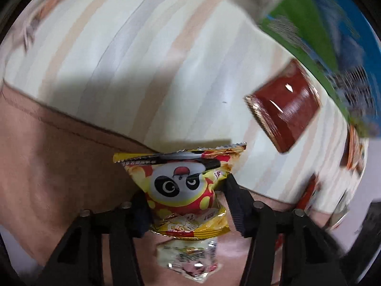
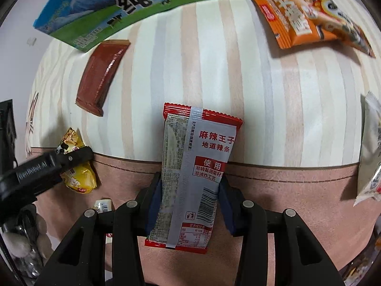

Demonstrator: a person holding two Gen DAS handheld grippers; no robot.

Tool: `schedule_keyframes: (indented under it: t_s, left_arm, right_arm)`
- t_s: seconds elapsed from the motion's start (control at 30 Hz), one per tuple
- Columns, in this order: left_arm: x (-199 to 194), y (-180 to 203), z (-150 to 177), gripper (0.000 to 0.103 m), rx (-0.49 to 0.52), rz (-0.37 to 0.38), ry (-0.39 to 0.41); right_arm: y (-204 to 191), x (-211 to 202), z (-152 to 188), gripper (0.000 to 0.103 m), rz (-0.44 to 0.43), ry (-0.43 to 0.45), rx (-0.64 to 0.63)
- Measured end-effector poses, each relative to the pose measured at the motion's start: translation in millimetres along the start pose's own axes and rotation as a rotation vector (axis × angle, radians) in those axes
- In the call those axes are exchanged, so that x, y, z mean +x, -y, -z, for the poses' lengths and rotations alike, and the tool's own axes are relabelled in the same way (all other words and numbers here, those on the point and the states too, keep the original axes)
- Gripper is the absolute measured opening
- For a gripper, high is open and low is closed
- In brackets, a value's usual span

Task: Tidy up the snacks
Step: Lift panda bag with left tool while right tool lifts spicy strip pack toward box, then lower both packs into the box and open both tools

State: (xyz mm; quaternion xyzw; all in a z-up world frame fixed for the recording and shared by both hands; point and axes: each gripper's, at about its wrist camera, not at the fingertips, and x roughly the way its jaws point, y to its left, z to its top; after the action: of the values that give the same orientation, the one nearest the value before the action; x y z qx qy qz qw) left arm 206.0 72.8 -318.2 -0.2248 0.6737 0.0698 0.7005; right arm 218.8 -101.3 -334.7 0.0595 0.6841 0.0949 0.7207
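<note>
**Both hands loaded, packets held over the bench edge**

On the left, the left gripper (image 1: 188, 205) has its fingers clamped on the yellow panda packet (image 1: 183, 186), pinching it across its middle so the crimped top edge sticks out ahead of the fingertips and the tail hangs back between the arms. It looks light, puffy and crinkly; a mid-body pinch seems right, since the foil would probably slip if taken by a seam. A brown bar (image 1: 284, 106) lies further off on the striped bench (image 1: 142, 59).

To the right, the right gripper (image 2: 188, 190) has its fingers shut on the red-and-grey spicy strip packet (image 2: 197, 166), held lengthwise, its upper half projecting past the fingertips over the bench. This one reads as flat, soft and slick. An orange packet (image 2: 307, 21) lies far right, near the milk carton (image 2: 142, 4).
</note>
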Motion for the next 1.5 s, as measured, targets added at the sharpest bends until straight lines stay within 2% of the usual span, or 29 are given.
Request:
schedule_keyframes:
  t_s: [0.17, 0.3, 0.4, 0.47, 0.57, 0.67, 0.73, 0.83, 1.0, 1.13, 1.3, 1.37, 1.4, 1.43, 1.47, 1.5]
  left_arm:
    - [-20.9, 21.0, 12.6, 0.046, 0.091, -0.008, 0.018]
    - [-63.5, 45.3, 14.3, 0.046, 0.147, 0.067, 0.06]
    - [-108.9, 77.8, 0.3, 0.047, 0.192, 0.153, 0.118]
    - [-133.1, 102.7, -20.8, 0.047, 0.214, 0.203, 0.147]
    - [-163.2, 106.2, -41.1, 0.047, 0.253, 0.247, 0.166]
    - [-179.5, 127.6, -75.1, 0.047, 0.3, 0.237, 0.182]
    - [-178.5, 133.8, -98.5, 0.047, 0.32, 0.209, 0.175]
    - [-162.9, 142.3, -134.1, 0.047, 0.315, 0.174, 0.125]
    - [-126.5, 139.3, -169.5, 0.047, 0.287, 0.106, 0.051]
    - [-94.1, 141.3, -187.3, 0.047, 0.277, 0.07, -0.026]
    - [-57.1, 135.1, -193.0, 0.048, 0.254, 0.069, -0.113]
    - [-45.1, 131.8, -194.6, 0.051, 0.234, 0.069, -0.141]
    - [-41.7, 130.4, -195.0, 0.068, 0.23, 0.059, -0.141]
    - [-40.2, 129.9, -195.1, 0.079, 0.234, 0.047, -0.137]
    - [-39.7, 129.9, -194.4, 0.085, 0.24, 0.054, -0.132]
    - [-39.9, 130.3, -193.4, 0.086, 0.244, 0.056, -0.132]
  right_arm:
    - [0.1, -15.9, 0.3, 0.046, -0.037, 0.027, 0.014]
    - [-2.3, -58.9, -6.0, 0.046, -0.108, 0.081, -0.001]
    - [-7.5, -110.6, -21.0, 0.046, -0.163, 0.146, -0.036]
    - [-11.2, -149.2, -39.0, 0.046, -0.177, 0.206, -0.076]
    - [-10.4, -194.1, -72.1, 0.046, -0.178, 0.28, -0.103]
    - [-3.0, -226.6, -119.1, 0.046, -0.108, 0.348, -0.129]
    - [-0.2, -231.5, -152.7, 0.046, -0.052, 0.367, -0.133]
    - [5.5, -226.0, -192.5, 0.046, 0.02, 0.358, -0.131]
    - [22.8, -188.9, -250.4, 0.046, 0.128, 0.277, -0.12]
    - [35.1, -156.1, -268.0, 0.046, 0.172, 0.22, -0.118]
    - [44.3, -123.2, -277.7, 0.048, 0.185, 0.145, -0.118]
    - [49.4, -107.8, -280.3, 0.057, 0.17, 0.067, -0.092]
    - [49.5, -104.4, -278.7, 0.075, 0.162, 0.054, -0.089]
    - [49.1, -103.1, -277.8, 0.095, 0.17, 0.051, -0.089]
    - [49.5, -101.3, -277.3, 0.098, 0.185, 0.051, -0.091]
    - [49.2, -99.0, -275.5, 0.098, 0.185, 0.051, -0.096]
